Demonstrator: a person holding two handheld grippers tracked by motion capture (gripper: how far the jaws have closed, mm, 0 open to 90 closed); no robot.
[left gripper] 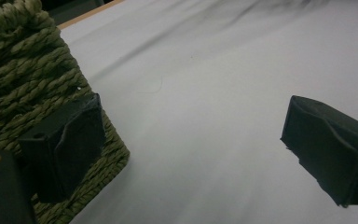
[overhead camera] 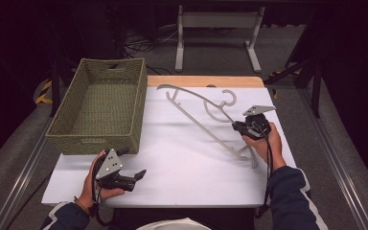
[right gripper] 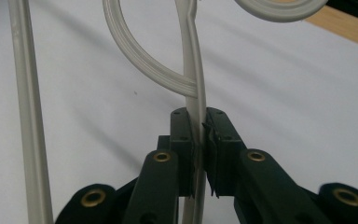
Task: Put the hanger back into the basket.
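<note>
A pale grey plastic coat hanger lies slantwise across the right half of the white table, its hook toward the far edge. My right gripper is shut on the hanger's upper arm near the right end; in the right gripper view the hanger runs straight up from between the closed jaws of the right gripper. My left gripper rests near the table's front left, open, with nothing between its fingers. A woven green basket stands just beyond it.
The basket has nothing visible inside and its corner nearly touches my left gripper's jaw. The white sheet covers a wooden tabletop whose strip shows at the far edge. A metal stand is behind the table.
</note>
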